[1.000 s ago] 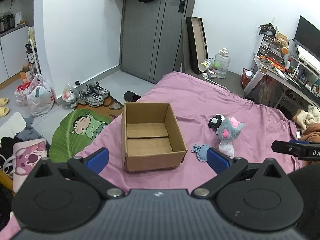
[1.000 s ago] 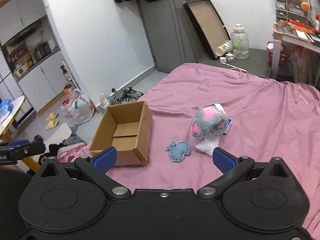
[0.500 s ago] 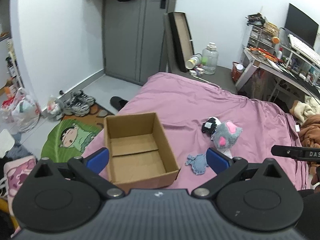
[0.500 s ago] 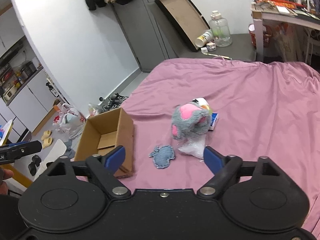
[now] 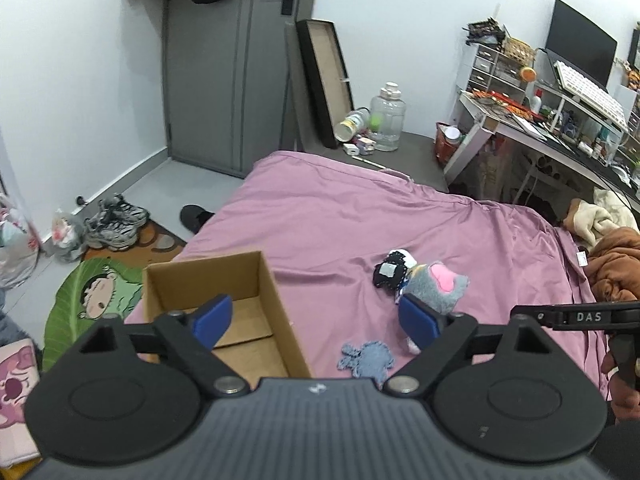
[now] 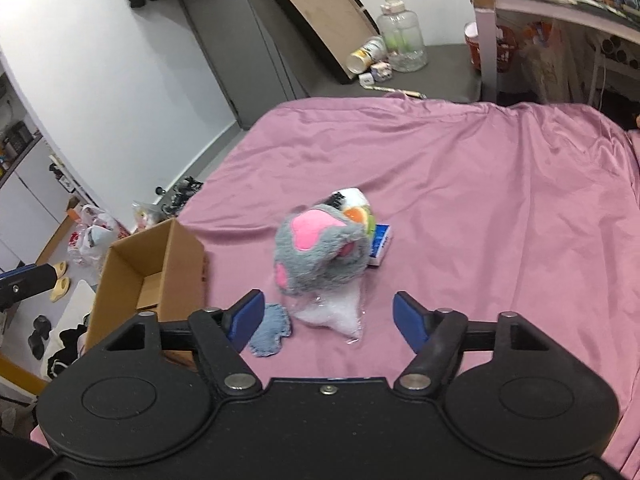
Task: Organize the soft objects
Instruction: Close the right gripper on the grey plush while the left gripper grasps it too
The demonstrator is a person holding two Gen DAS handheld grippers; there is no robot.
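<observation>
Two grippers hang over a bed covered with a pink sheet (image 5: 320,216), both with jaws closing and nothing clamped. Far left on the floor lies a green cartoon mat (image 5: 80,300). Next comes an open cardboard box (image 5: 224,312), sitting on the sheet with nothing visible inside. The left gripper (image 5: 316,320) has bare sheet and the box wall between its blue pads. Just right of the box lies a flat blue plush (image 5: 366,360), then a grey plush with pink patches (image 5: 440,286), with a small black and white toy (image 5: 390,274) touching it behind. The right gripper (image 6: 328,316) frames the grey plush's clear plastic wrap, pads not touching it. At far right, the right gripper's arm bears the letters "DAS".
</observation>
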